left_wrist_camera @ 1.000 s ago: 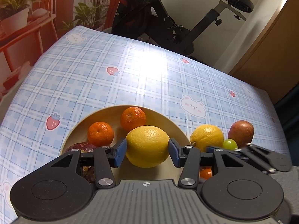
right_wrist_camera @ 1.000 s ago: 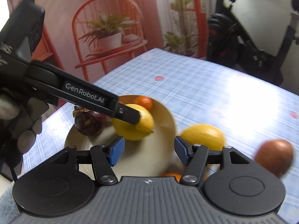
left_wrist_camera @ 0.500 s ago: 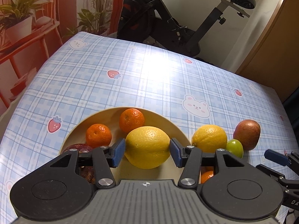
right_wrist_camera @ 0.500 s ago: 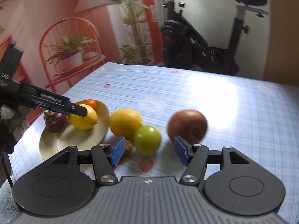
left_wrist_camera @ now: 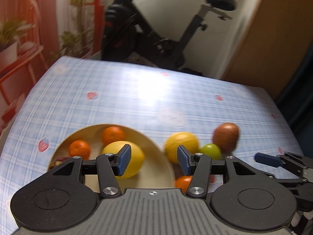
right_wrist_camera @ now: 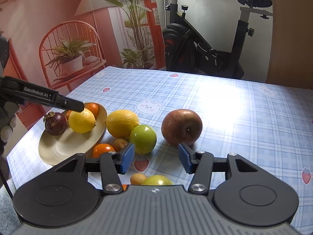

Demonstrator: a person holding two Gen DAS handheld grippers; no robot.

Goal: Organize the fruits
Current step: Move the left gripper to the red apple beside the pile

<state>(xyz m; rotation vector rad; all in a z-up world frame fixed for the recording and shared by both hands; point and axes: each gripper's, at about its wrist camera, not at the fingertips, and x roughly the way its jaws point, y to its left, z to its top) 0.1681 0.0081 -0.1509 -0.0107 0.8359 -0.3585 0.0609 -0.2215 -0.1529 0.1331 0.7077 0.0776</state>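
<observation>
- Lemon (right_wrist_camera: 82, 120) lies on the tan plate (right_wrist_camera: 58, 148) at the worktop's (right_wrist_camera: 225, 105) left edge, beside a dark mangosteen (right_wrist_camera: 55, 123) and two tangerines (left_wrist_camera: 113, 135).
- A gloved hand (right_wrist_camera: 7, 125) holds the left tongs (left_wrist_camera: 154, 156) slanting down over the plate; seen from the right wrist, one black finger reaches across the top of the lemon.
- The left tongs stand partly open and grip nothing; from their own camera the lemon sits behind the left pad, not between the two.
- The right tongs (right_wrist_camera: 155, 156) angle down toward the loose fruit; their jaws have just been closing, partly open, with only tablecloth between the blue pads.
- A second yellow citrus (right_wrist_camera: 122, 123), a green fruit (right_wrist_camera: 143, 139), an orange (right_wrist_camera: 103, 149) and a small brown fruit (right_wrist_camera: 119, 144) cluster just beside the plate; a red-brown apple (right_wrist_camera: 182, 126) sits near them, apart.
- The worktop wears a blue plaid cloth printed with strawberries and bears.
- An exercise bike (right_wrist_camera: 205, 45) stands behind it, next to an orange chair (right_wrist_camera: 68, 39) bearing a potted plant.
</observation>
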